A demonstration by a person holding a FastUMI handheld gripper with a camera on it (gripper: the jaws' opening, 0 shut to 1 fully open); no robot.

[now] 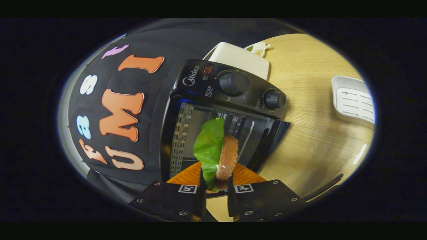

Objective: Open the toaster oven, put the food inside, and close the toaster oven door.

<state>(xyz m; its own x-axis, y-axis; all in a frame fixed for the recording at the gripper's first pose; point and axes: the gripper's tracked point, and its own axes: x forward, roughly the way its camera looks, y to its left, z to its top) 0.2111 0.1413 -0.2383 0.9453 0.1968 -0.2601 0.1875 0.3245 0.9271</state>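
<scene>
While the view was rolled to one side, the scene read as follows.
Gripper: the gripper (215, 190) had its two fingers drawn in narrow, both pressing on the sandwich from either side.
Sandwich: the sandwich (217, 150), a green lettuce leaf (208, 146) against a brown breaded patty (228, 156), stood on edge between the fingers and reached out ahead of them.
Toaster oven: the black toaster oven (227, 110) stood just beyond the sandwich on the table, its front facing the gripper.
Door: the door (270, 141) hung open, and the inner chamber with its wire rack showed behind the food.
Knobs: two round knobs (233, 83) sat on the control panel beside the opening.
Table: the light wooden table (313, 133) carried the oven.
White box: a white box (242, 58) lay behind the oven, touching or just beside it.
White tray: a white ridged tray (353, 100) sat well apart from the oven.
</scene>
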